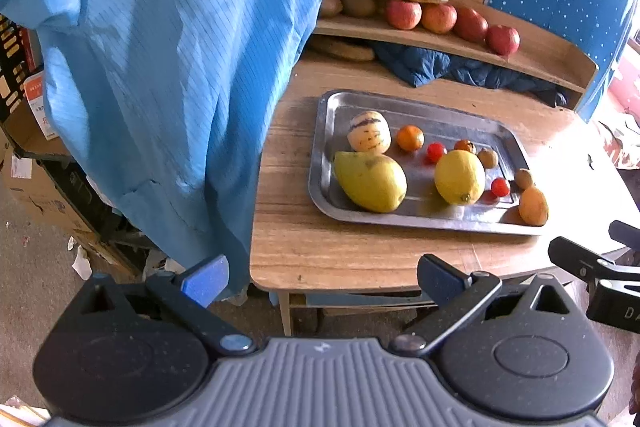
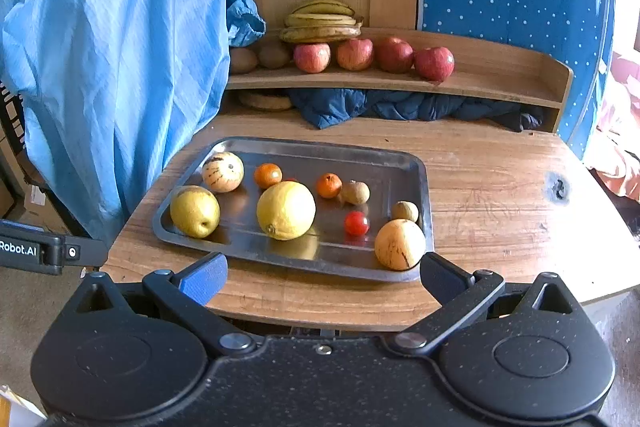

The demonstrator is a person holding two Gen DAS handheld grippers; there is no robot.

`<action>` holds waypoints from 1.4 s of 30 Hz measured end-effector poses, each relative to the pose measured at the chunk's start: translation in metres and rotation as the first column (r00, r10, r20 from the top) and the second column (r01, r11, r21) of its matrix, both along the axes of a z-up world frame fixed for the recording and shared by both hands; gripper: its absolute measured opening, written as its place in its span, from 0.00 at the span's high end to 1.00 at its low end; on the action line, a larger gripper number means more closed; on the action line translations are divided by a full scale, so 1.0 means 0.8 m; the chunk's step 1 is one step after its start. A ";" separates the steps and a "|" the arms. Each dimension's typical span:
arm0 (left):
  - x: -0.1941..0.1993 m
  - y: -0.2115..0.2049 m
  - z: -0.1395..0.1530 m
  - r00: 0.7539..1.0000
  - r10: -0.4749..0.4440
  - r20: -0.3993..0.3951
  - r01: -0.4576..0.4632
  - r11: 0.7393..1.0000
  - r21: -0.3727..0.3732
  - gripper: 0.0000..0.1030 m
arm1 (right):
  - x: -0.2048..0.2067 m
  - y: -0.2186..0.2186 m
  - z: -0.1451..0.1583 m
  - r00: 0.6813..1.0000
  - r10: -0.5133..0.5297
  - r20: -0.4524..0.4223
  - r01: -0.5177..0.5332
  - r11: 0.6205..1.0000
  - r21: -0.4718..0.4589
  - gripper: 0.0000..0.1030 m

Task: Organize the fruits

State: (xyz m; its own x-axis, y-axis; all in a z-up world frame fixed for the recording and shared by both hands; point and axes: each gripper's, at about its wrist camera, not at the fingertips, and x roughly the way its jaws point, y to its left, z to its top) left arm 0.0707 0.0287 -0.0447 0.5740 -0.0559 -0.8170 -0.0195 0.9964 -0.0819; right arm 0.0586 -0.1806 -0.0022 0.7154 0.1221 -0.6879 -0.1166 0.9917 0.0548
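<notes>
Ahead of both spread, empty grippers, left (image 1: 320, 281) and right (image 2: 322, 277): lying mixed on steel tray (image 2: 400, 163), lemon (image 2: 286, 209), pear (image 2: 195, 211), tangerines; sitting shelved beyond, apples (image 2: 354, 54), bananas (image 2: 322, 21); sorting stage staying unclear.

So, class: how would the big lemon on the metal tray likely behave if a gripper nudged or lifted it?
The lemon looks rounded, so it would probably roll on the smooth tray. It is the biggest fruit there, so likely fairly heavy. Its rind looks firm, so it probably won't squash.
</notes>
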 end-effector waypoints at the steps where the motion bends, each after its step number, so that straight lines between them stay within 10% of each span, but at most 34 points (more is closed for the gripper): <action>1: -0.001 0.000 0.000 1.000 0.002 0.000 -0.002 1.000 0.002 0.01 | -0.001 0.000 0.000 1.000 -0.001 0.000 0.001 1.000 -0.001 0.01; 42: -0.019 -0.022 0.002 0.998 -0.066 0.026 0.065 0.997 0.037 0.01 | -0.026 -0.004 -0.006 1.000 0.004 0.019 -0.004 1.000 -0.009 0.01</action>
State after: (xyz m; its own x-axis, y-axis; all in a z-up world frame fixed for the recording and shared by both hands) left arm 0.0552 0.0111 -0.0431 0.5919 -0.0647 -0.8034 0.0472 0.9978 -0.0456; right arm 0.0380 -0.1842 -0.0067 0.7282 0.1190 -0.6750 -0.1215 0.9916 0.0437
